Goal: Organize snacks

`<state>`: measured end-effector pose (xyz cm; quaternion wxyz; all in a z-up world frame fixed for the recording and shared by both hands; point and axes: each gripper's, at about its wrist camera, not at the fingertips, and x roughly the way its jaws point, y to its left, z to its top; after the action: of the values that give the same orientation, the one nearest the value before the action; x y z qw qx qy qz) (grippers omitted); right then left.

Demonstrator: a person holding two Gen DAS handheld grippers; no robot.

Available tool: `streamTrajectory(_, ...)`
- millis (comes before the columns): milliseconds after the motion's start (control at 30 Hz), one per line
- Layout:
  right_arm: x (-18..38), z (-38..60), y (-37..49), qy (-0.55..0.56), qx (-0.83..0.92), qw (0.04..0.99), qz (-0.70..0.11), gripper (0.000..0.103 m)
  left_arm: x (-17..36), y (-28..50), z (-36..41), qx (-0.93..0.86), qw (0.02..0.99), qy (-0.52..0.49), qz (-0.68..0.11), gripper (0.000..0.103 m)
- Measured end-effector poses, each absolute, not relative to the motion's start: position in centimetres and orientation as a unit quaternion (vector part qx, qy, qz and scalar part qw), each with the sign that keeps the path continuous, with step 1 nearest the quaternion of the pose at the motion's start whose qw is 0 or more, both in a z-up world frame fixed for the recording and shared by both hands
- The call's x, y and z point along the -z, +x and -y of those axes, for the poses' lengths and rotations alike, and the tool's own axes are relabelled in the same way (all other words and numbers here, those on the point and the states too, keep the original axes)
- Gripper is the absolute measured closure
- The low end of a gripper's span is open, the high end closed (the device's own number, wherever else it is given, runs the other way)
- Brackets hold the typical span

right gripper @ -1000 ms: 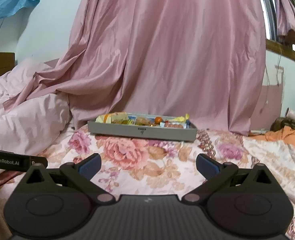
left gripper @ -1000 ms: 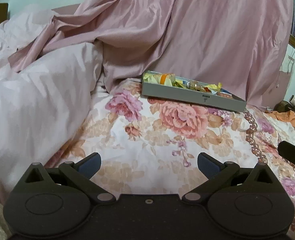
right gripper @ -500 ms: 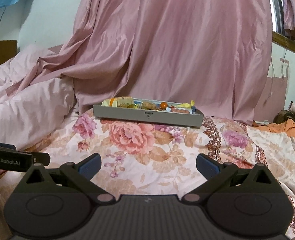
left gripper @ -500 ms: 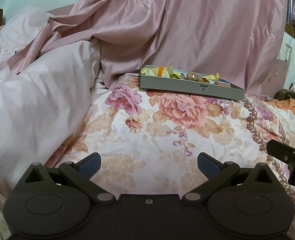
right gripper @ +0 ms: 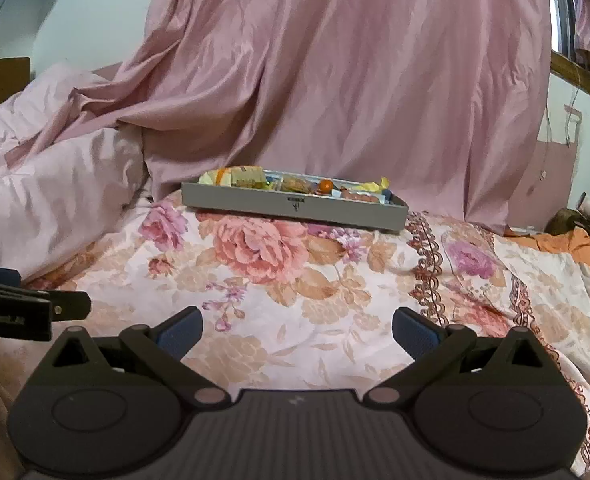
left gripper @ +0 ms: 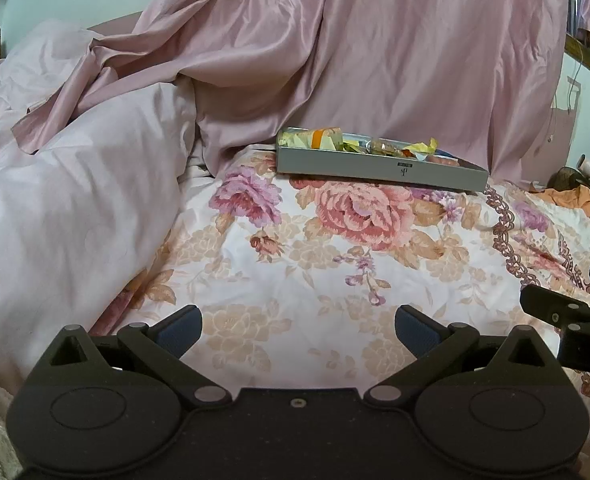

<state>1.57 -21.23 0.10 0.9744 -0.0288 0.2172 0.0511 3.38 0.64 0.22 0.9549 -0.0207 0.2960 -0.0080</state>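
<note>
Your left tongs (left gripper: pixel 297 326) & right tongs (right gripper: pixel 297 328): both wide open, nothing held. Tray (right gripper: pixel 255 201) w/ snacks (right gripper: pixel 295 184) sits mid-frame on floral bed (right gripper: pixel 295 280), below pink curtain (right gripper: pixel 355 80).

The snacks (right gripper: pixel 291 185) in the tray (right gripper: pixel 255 203) are too small to tell apart, and the tray's near wall hides their lower parts. The mark (left gripper: pixel 405 167) on that wall is too small to read. The right gripper (left gripper: pixel 575 320) is cut off by the left view's edge, as the left gripper (right gripper: pixel 27 308) is by the right view's, its lettering blurred.
</note>
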Motion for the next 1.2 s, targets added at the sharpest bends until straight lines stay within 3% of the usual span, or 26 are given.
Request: streamTrajectory(1200, 0.62, 21.70, 2.27, -0.022, -0.028, 0.967, -0.253, 0.000, -0.01, 3.39, -0.66, 0.010, 0.954, -0.020, -0.300, 0.001)
